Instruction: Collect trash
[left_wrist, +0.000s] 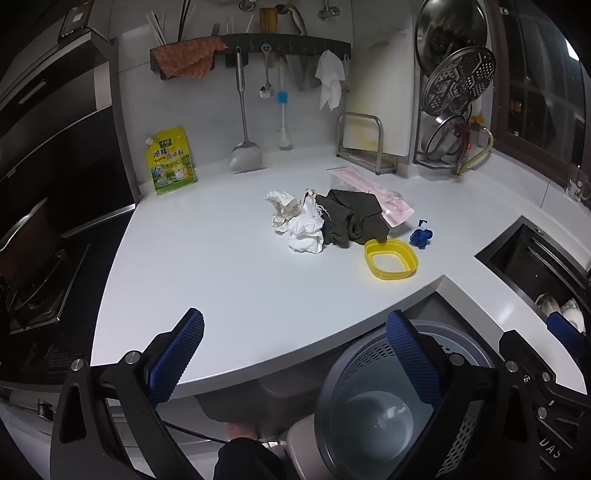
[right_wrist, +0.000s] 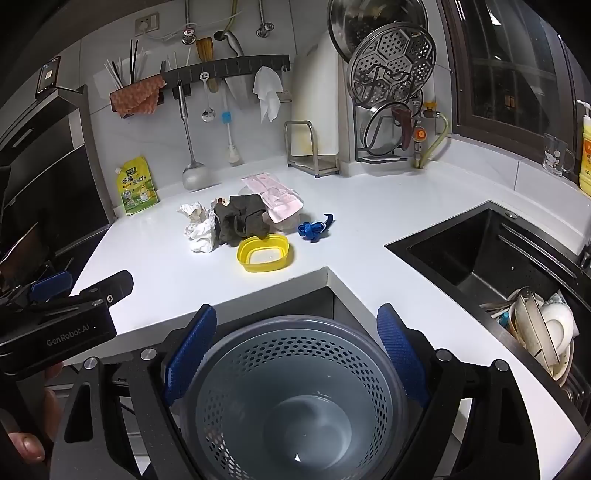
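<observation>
Left tool (left_wrist: 293, 356), right tool (right_wrist: 297, 349): fingers spread wide, nothing between them. Perforated grey bin (right_wrist: 291, 391), below the worktop (right_wrist: 177, 273) edge: empty. Yellow tub (right_wrist: 264, 253): holds only a whitish base. Trash behind it, mid-worktop: crumpled white paper (right_wrist: 201, 229), dark rag (right_wrist: 240, 219), pink packet (right_wrist: 275, 197), blue ribbon (right_wrist: 314, 229) alongside. Sink (right_wrist: 476, 258) to the right: dishes stacked at its near end.

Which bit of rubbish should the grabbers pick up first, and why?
Probably the left gripper should reach forward to the crumpled white paper. Both grippers are open and empty, the grey bin below the counter edge looks empty, and that paper lies nearest the left side of the pile.
</observation>
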